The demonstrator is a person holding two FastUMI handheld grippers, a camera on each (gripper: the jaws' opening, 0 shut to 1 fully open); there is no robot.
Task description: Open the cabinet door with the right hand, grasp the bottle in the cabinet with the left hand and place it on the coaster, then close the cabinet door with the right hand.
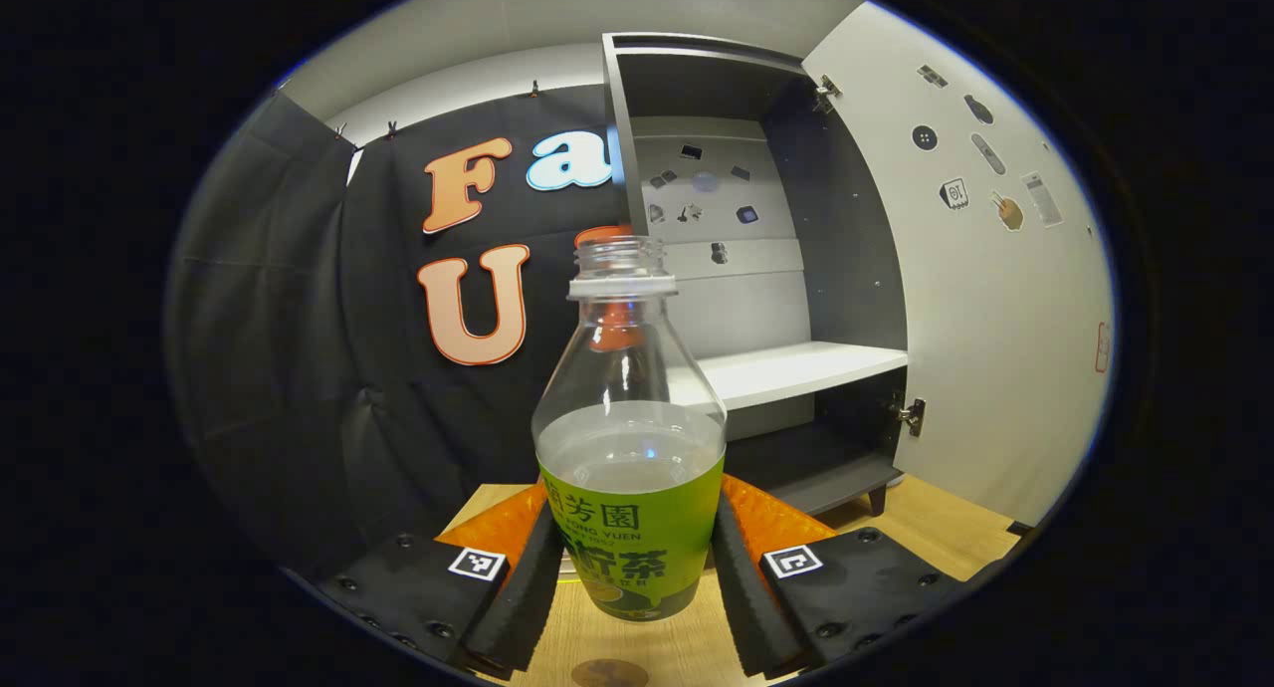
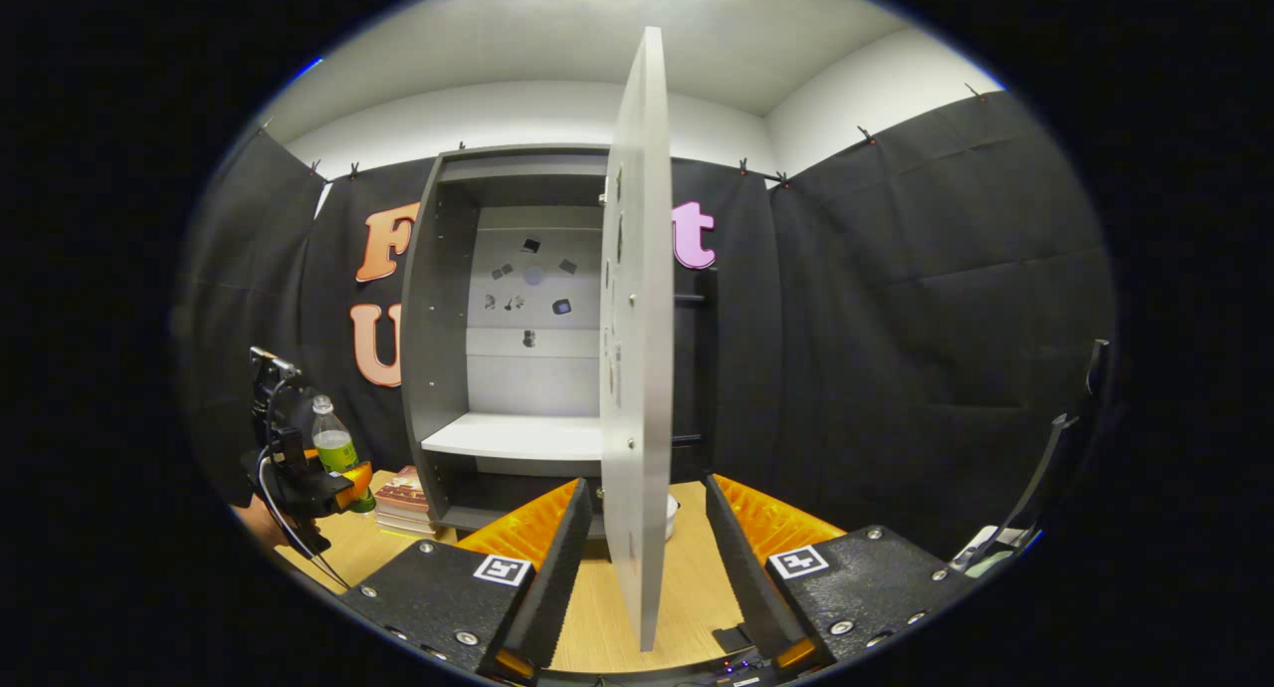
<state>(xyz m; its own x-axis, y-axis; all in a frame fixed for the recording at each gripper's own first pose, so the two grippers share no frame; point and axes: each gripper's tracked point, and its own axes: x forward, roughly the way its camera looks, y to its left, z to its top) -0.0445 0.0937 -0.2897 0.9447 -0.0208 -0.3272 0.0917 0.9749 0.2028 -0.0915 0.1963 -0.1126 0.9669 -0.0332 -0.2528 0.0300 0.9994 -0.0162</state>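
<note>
Item, bottle (image 1: 631,438): clear plastic, cap off, partly filled with clear liquid, green label round the lower half; you hold it upright in the left gripper (image 1: 633,579), both fingers pressing its labelled sides, out of the cabinet (image 1: 786,368) and over the wooden table (image 1: 936,528). Item, coaster (image 1: 609,674): probably the small round brown disc at six o'clock in the left gripper view, just below the bottle's base; whether the base touches anything cannot be told. Item, right gripper (image 2: 637,577): fingers spread either side of the free edge of the cabinet door (image 2: 637,329), which stands edge-on at twelve o'clock; the fingers look apart from the panel, so count it as open and not clamped. From there the left gripper and bottle sit at nine o'clock, with a stack of books (image 2: 403,498) between them and the cabinet. Handling, as a judgement: the placing step is in hand; bring the bottle straight down and keep it level, since it is uncapped and will spill if tipped; centre the base on the disc, release only once it stands, then draw back without brushing the neck. Keep the door steady and open until the left gripper is clear. Writing: I leave the label unread; the stickers on the door's inner face and the cabinet's back panel are too small to read.
</note>
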